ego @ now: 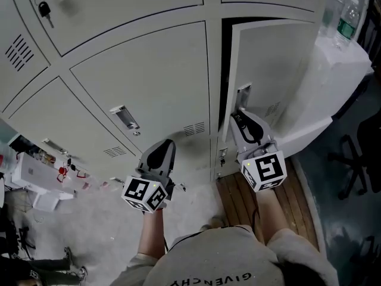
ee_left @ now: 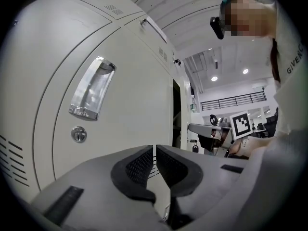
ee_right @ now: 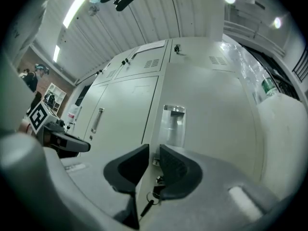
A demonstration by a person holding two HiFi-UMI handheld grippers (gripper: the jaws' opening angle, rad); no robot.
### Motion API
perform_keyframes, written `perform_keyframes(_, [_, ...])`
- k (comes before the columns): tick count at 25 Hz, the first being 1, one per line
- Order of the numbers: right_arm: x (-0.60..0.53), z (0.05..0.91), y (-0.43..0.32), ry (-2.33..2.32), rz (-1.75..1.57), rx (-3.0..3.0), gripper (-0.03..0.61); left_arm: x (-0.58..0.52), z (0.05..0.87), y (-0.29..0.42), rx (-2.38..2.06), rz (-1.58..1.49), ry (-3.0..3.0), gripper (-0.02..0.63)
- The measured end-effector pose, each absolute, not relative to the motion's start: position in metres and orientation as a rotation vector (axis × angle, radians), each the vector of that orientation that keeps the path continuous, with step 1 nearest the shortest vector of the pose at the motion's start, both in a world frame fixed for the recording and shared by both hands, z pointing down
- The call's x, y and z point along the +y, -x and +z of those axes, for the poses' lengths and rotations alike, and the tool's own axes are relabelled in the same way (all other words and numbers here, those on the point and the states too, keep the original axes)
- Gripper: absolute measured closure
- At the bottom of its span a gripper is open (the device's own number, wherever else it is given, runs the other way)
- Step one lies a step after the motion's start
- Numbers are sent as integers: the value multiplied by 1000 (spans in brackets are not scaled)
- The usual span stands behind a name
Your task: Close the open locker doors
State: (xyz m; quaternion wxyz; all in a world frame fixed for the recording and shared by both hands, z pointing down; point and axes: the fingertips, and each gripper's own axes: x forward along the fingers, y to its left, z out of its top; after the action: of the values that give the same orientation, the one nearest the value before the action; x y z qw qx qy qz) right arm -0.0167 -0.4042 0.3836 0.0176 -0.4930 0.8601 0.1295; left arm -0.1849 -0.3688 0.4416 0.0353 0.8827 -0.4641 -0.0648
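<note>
A wall of grey lockers fills the head view. One locker door [ego: 280, 70] at the right stands ajar, with a dark gap [ego: 225, 70] along its left edge. My right gripper [ego: 240, 114] is shut on that door's free edge, just below the recessed handle [ee_right: 173, 123]. In the right gripper view the door edge [ee_right: 150, 129] runs between the pads [ee_right: 175, 166], and a key [ee_right: 153, 196] hangs from the lock below. My left gripper [ego: 168, 142] is held in front of the closed neighbouring door [ee_left: 120, 105], shut on nothing, below its handle [ee_left: 91, 93] and lock [ee_left: 79, 134].
A white cabinet [ego: 342, 82] with plastic bottles [ego: 345, 16] on top stands right of the open door. Below it lie a wooden floor panel [ego: 289, 198] and an office chair [ego: 357, 154]. Keys [ego: 43, 8] hang from an upper-left locker. Boxes and clutter [ego: 36, 171] sit at the left.
</note>
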Motion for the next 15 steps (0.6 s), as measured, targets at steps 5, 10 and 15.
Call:
perform_keyframes(5, [-420,386,19,1491,383,2686,514,-370,441,193,-1489,-193,-2683,597])
perform_keyframes(10, [-433,387,24,1456,363,2698,514,-371,443,197,-1533,-186,-2658,597])
perform_keyframes(15, [-442,387,26,1427,343,2703,514,-369,444,201,-1575,-176,-2635,597])
